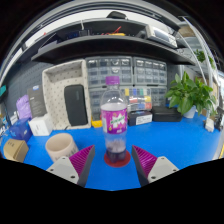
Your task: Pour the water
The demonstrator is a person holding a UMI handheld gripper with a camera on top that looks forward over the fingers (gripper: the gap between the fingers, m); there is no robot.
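A clear plastic bottle [114, 118] with a pink cap and a magenta label stands upright on a red coaster [117, 157] on the blue table [180, 140]. It stands just ahead of my gripper [114, 160], in line with the gap between the fingers, with a gap at either side. The gripper is open, its magenta pads [82, 158] spread wide to left and right of the bottle's base. A beige round cup [61, 146] stands to the left of the bottle, beyond the left finger.
A wooden box [15, 150] and a white container [39, 125] stand at the left. A green plant [190, 95] stands at the far right. Drawer cabinets [125, 72] and shelves line the back, with small items along the table's rear edge.
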